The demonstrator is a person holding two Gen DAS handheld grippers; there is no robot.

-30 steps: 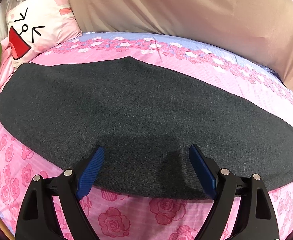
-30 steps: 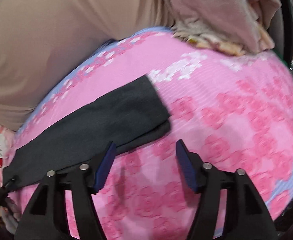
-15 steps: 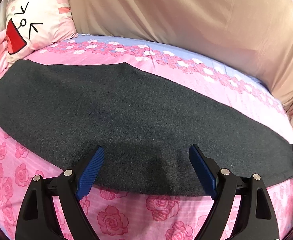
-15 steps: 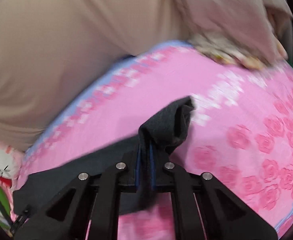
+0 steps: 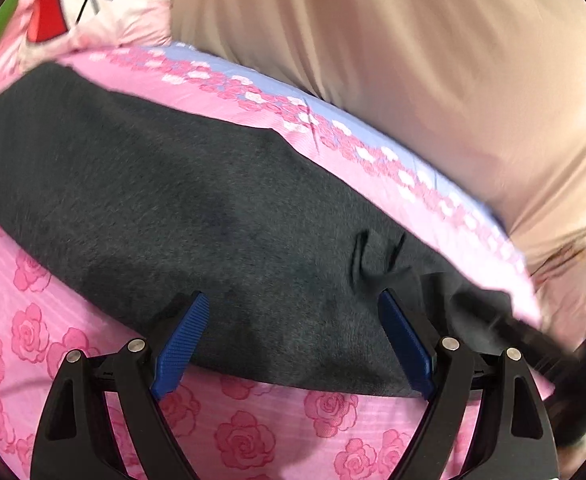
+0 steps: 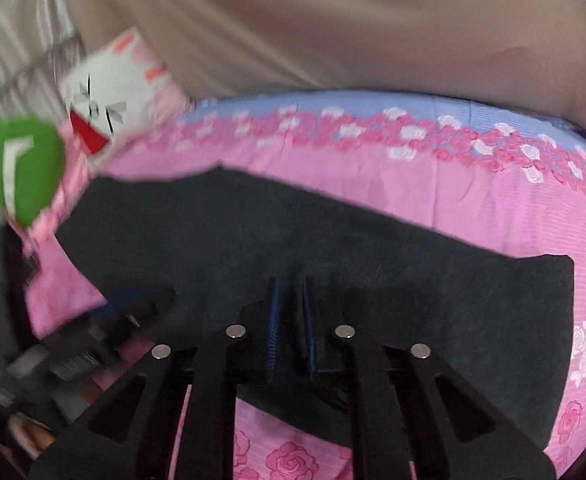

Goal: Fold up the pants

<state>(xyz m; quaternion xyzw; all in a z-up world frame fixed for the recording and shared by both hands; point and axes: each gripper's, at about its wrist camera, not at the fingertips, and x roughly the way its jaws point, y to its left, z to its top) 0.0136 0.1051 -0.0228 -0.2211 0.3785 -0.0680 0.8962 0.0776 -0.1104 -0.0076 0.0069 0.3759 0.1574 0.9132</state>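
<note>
Swung leftward, right claw (image 6: pixel 291 320) grips the pants (image 6: pixel 373 264) hem; left claw (image 5: pixel 293 344) gapes.

You cannot see the far left end of the pants (image 5: pixel 181 208) in your left wrist view: the picture's edge cuts it off. At the right edge there, the right gripper (image 5: pixel 565 376) is a dark smear. In the right wrist view, the left gripper (image 6: pixel 105 332) is blurred beyond telling how its jaws stand.
</note>
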